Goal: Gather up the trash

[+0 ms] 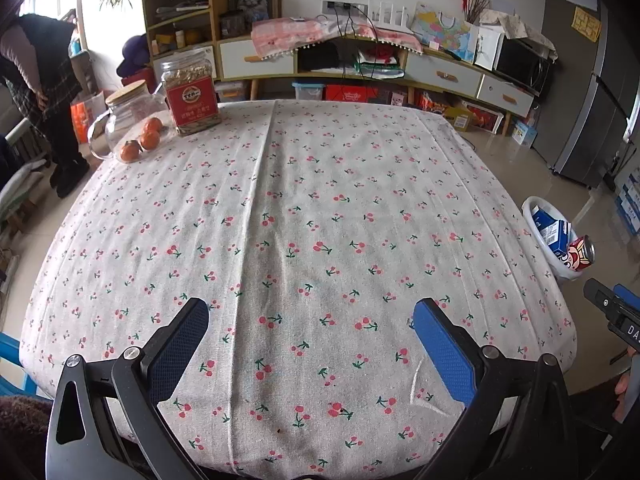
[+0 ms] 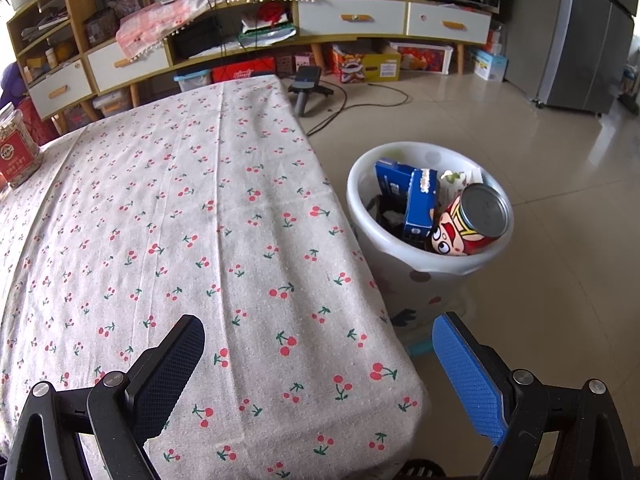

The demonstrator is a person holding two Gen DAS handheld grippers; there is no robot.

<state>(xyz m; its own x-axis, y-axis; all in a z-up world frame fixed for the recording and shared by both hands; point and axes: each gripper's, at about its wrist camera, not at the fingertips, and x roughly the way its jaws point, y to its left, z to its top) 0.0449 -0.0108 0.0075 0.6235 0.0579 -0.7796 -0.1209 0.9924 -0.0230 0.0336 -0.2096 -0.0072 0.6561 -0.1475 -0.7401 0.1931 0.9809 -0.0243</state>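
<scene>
Step in hand: You look to be at the tail end of collecting. No loose trash shows on the cherry-print cloth covering the table, and the rubbish that can be seen already sits in the bin.

Left gripper: Your left tool is spread wide over the near part of the cloth with nothing between its blue pads.

Right gripper: Your right tool is likewise released and empty; it hangs above the table's right near corner, one finger over the cloth, the other over the floor just beside the bin.

Trash: The red cartoon-printed drink can lies tilted at the top of the white plastic waste bin, leaning against its rim, beside a blue cardboard carton and some paper scraps.

Bin position: It stands on the tiled floor close against the table's right edge.

Not trash, by my reading: At the far left corner stand a clear plastic jar with a red label, a glass jug with a wooden lid and three small oranges; leave those alone.

Next move: Sweep your cameras over the table and nearby floor for any missed piece. If none turns up, I would judge the job finished; keep both tools clear of the can so that you do not knock it off the rim.
</scene>
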